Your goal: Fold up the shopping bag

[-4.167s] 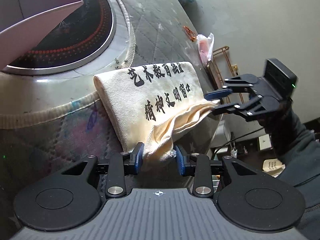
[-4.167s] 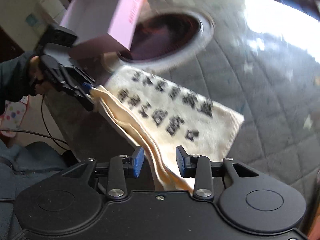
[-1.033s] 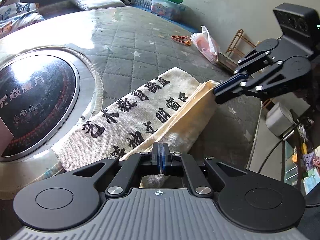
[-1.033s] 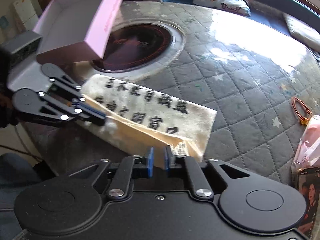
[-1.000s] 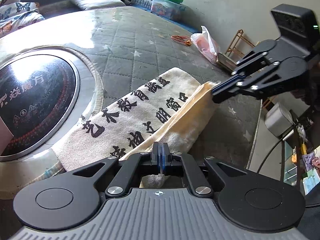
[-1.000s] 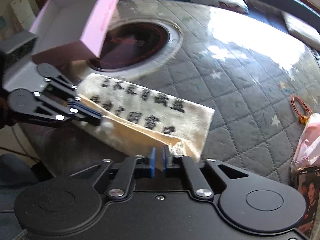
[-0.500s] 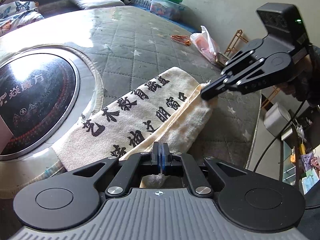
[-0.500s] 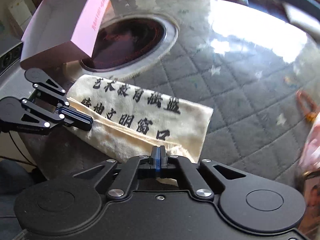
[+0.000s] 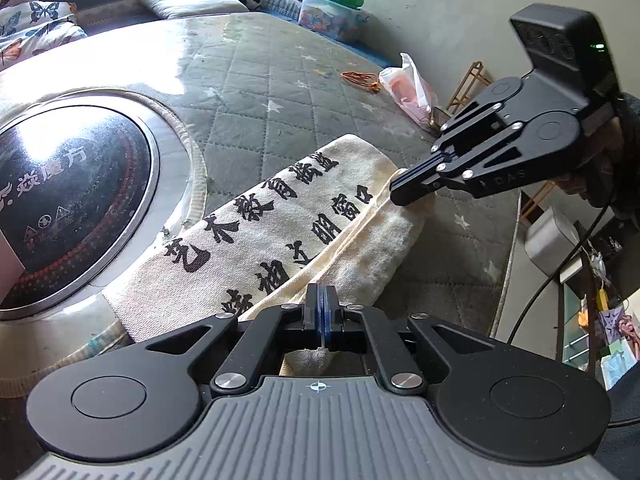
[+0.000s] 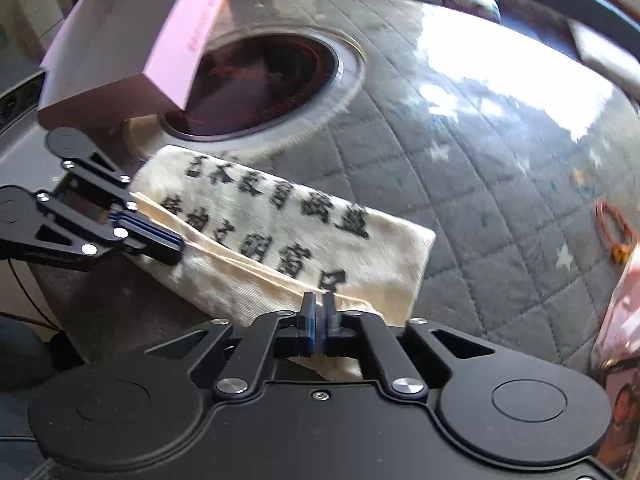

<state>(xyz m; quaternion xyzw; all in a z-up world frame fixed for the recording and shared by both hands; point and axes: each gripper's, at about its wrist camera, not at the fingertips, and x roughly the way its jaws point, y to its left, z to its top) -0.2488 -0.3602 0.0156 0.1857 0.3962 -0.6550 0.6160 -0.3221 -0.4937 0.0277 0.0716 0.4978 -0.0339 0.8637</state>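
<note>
**Folded canvas bag pinned at both ends, right grip loosening**

Changes vs earlier: about four seconds back both grippers had fingers spread wide at the bag's near edge. Now the left gripper (image 9: pixel 321 312) has its pads pressed together, pinching the cream edge layers of the shopping bag (image 9: pixel 280 220) at the near-left end; no change there over the last second. The right gripper (image 10: pixel 319 320) was fully clamped half a second ago; now its jaws are opening, a thin gap shows between the blue pads, and the bag's folded edge sits between them. In the left view the right gripper (image 9: pixel 404 192) sits at the bag's far end, tip touching cloth. The bag has gone from a loose, gaping fold to a flatter narrow strip.

Bag location: lying on the grey quilted table cover (image 9: pixel 260 92), just beside the round black induction plate (image 9: pixel 68 200) set into the table, long side towards the person.

Containers: clear plastic tub (image 9: pixel 332 20) at the far wall, contents colourful, cannot tell what. Pink plastic bag (image 9: pixel 408 88) near the table edge, contents unclear. Pink box (image 10: pixel 132 36) overhangs the plate, inside not visible.

Writing: two rows of bold black Chinese characters on the bag, blurred in the right view. White Chinese characters and small warning triangles on the plate. Pink box has small red print, unreadable.
</note>
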